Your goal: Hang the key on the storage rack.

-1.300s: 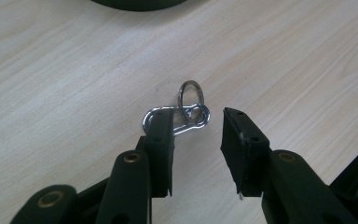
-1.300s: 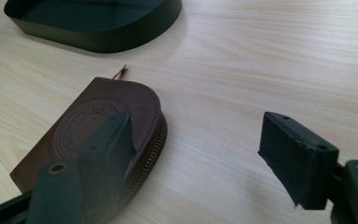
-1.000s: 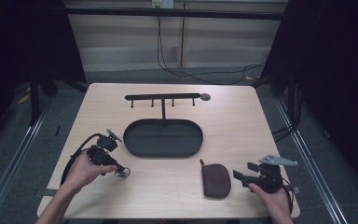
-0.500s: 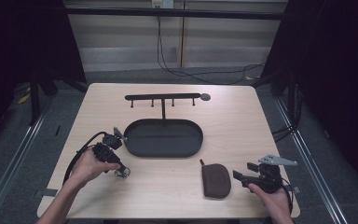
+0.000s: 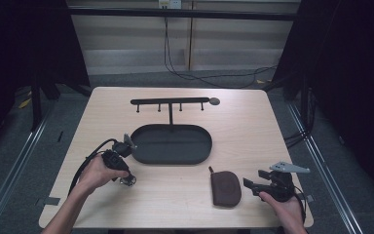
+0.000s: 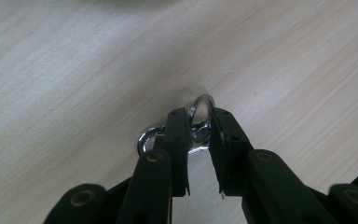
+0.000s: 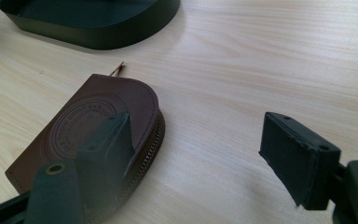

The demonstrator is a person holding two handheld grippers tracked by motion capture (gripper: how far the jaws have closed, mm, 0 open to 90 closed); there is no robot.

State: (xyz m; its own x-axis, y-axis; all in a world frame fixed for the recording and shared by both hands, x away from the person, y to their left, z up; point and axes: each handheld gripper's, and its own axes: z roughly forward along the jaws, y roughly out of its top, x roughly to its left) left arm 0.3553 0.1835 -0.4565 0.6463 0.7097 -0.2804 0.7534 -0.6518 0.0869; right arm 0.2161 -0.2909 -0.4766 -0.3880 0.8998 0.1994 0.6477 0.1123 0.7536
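A silver key ring point(image 6: 200, 100) with a clasp lies on the wooden table point(image 5: 175, 200), left of the tray. My left gripper point(image 6: 198, 119) points down at it, and its jaws have just been closing. The ring stands between the tips with a gap still showing. From above, the left gripper point(image 5: 125, 178) stands over the key ring point(image 5: 128, 182). A brown leather zip pouch point(image 7: 98, 102) lies flat at the front right. My right gripper point(image 7: 198, 128) rests open just right of the pouch point(image 5: 225, 187), with one jaw over its edge and nothing held.
A dark oval tray point(image 5: 171, 161) sits mid-table, and its near wall shows in the right gripper view point(image 7: 93, 35). A black hook rack point(image 5: 170, 101) stands behind it on a post. Cables trail from both grippers. Dark floor surrounds the table.
The left hand has shifted slightly right, toward the tray, and its gripper tips have settled over the key ring. The right hand and the pouch have not moved.
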